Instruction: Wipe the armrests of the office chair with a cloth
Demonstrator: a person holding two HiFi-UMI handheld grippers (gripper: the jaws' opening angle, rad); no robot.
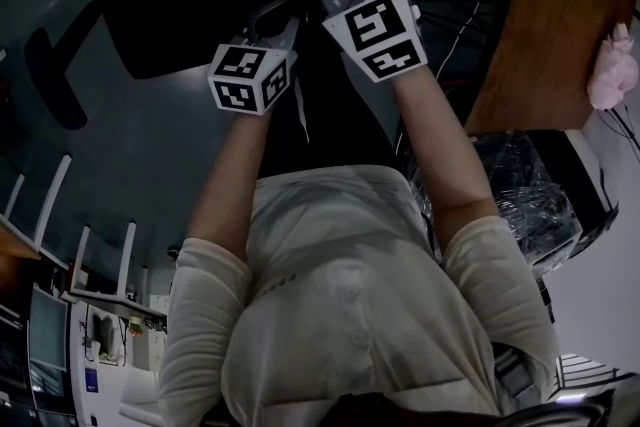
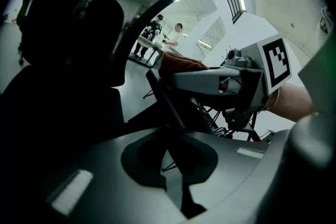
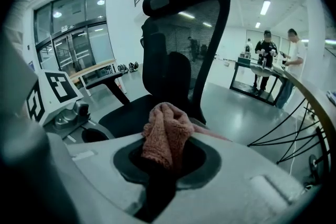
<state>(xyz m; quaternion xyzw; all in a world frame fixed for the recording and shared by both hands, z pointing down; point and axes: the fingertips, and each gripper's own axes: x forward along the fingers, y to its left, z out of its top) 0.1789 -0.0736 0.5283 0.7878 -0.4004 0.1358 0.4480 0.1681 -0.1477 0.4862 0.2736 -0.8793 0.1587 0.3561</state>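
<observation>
While the right gripper (image 3: 164, 157) is clamped on the bunched pink terry cloth (image 3: 167, 131), ready for wiping | left gripper (image 2: 173, 165): jaws together, empty, held beside it, clear of the cloth | black mesh-backed office chair (image 3: 181, 50): near, ahead; wiping contact unconfirmed.

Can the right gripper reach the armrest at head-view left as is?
Probably yes, with a stretch: the armrest lies across the seat from the right gripper, shut on the cloth.

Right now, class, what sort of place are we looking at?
Probably an open-plan office or workshop: a black mesh-backed office chair, a long wooden-topped table and tall glass doors.
</observation>
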